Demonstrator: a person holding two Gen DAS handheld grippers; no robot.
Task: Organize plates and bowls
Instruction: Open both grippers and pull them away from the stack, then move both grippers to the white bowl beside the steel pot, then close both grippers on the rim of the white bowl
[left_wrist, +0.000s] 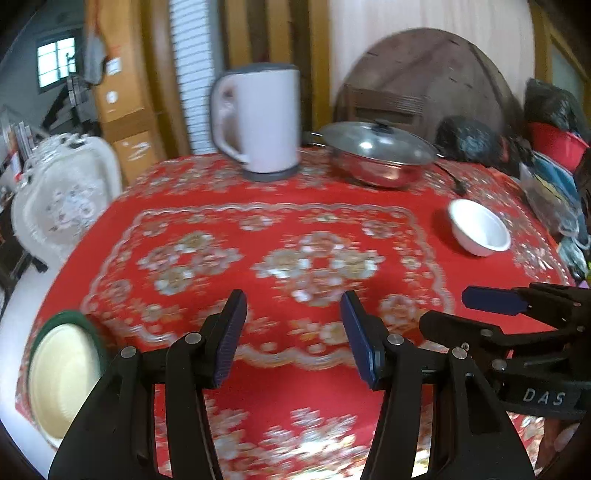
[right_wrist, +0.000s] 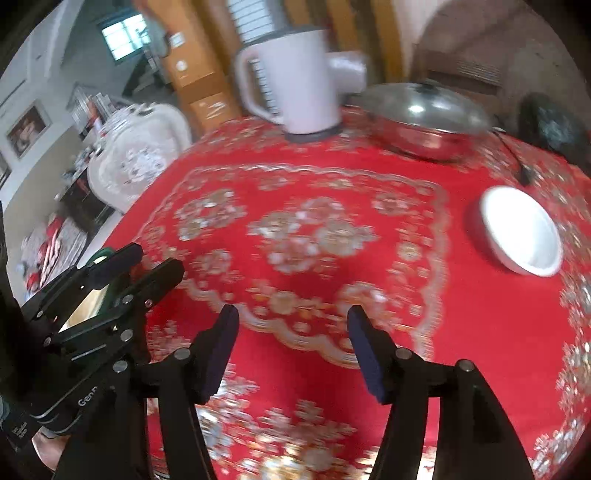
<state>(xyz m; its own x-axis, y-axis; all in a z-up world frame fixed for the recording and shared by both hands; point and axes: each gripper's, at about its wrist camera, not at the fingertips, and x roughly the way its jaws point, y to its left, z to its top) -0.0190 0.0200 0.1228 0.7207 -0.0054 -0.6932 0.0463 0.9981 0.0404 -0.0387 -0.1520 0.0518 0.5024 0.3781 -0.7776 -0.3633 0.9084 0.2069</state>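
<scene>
A small white bowl (left_wrist: 480, 229) (right_wrist: 521, 230) sits upright at the right of the red patterned tablecloth (left_wrist: 295, 206). A cream plate with a green rim (left_wrist: 62, 373) lies at the table's near left edge; in the right wrist view only slivers of the plate (right_wrist: 88, 299) show behind the left gripper. My left gripper (left_wrist: 293, 299) (right_wrist: 159, 260) hovers open over the cloth, nothing between its pads. My right gripper (right_wrist: 291, 312) (left_wrist: 443, 310) hangs close beside it on the right, open and empty too. Both are well short of the bowl.
A white electric kettle (left_wrist: 258, 122) (right_wrist: 291, 77) and a steel pot with a lid (left_wrist: 376, 155) (right_wrist: 424, 118) stand at the far side, a black cord (left_wrist: 454, 181) beside the pot. Bags and a red basin (left_wrist: 554, 144) crowd the right edge. A white ornate chair (left_wrist: 62, 199) stands left.
</scene>
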